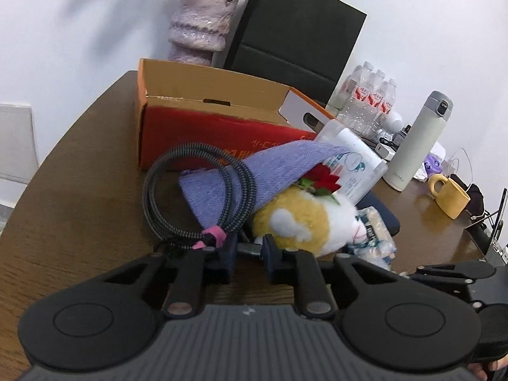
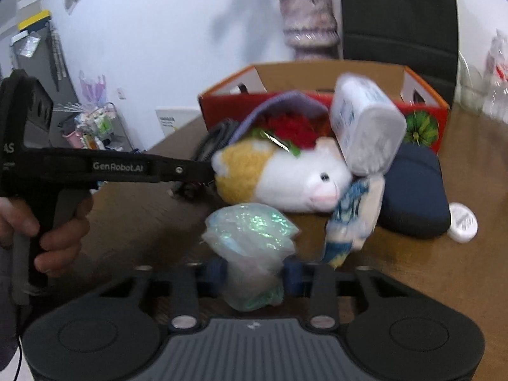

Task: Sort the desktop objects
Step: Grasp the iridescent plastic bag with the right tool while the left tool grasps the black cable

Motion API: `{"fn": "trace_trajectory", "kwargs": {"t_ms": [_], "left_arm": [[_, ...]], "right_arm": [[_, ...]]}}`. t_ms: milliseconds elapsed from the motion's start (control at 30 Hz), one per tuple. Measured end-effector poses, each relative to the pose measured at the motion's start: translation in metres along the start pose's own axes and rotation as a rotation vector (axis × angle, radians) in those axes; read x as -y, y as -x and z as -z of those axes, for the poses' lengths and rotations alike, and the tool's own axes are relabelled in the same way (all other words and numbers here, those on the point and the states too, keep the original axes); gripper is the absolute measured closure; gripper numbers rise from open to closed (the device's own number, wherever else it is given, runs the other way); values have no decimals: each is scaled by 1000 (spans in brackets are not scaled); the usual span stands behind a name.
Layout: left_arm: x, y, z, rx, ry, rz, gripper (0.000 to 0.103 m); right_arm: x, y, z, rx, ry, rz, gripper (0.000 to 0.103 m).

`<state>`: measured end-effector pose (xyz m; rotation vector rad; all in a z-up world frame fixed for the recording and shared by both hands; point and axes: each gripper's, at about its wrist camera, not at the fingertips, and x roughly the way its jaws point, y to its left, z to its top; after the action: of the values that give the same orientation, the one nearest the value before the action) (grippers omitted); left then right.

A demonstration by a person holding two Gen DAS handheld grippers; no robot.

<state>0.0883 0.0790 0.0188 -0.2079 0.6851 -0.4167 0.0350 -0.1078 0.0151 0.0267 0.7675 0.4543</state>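
Piled on brown table before open orange box (image 1: 203, 108): yellow-white plush toy (image 2: 279, 174) on its side, purple cloth (image 1: 254, 177), coiled black cable (image 1: 177, 197), shiny plastic bag (image 2: 250, 247).

White wall (image 1: 95, 25) (evenly lit) behind brown wooden table (image 1: 79, 197).

Readable: "GenRobot.AI" in pale letters along the black bar of the left gripper (image 2: 203, 171), left of centre in the right wrist view. Beside it, at the far left edge, the letters "AS" on the same tool's body, cut off. Orange print on the red side of the box (image 1: 222, 133), centre of the left wrist view, too broken to read. Red labels on the bottles (image 1: 371, 95), upper right, also illegible. Dark print low on the flask (image 1: 419, 139), right, too small.
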Motion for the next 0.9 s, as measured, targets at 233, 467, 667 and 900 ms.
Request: {"fn": "trace_trajectory", "kwargs": {"t_ms": [233,467,667,900], "left_arm": [[9,25,5,88,-122,-64,25],[15,12,0,17,-432,-128,2],[-5,-10,-7,-99,-469,-150,18],[-2,-10,-11,-135,-459,-214,49]], "right_arm": [[-2,23,9,55,-7,25,69],[1,42,13,76,-8,47,69],[2,43,15,84,-21,36,68],[-2,41,12,88,-20,15,68]]}}
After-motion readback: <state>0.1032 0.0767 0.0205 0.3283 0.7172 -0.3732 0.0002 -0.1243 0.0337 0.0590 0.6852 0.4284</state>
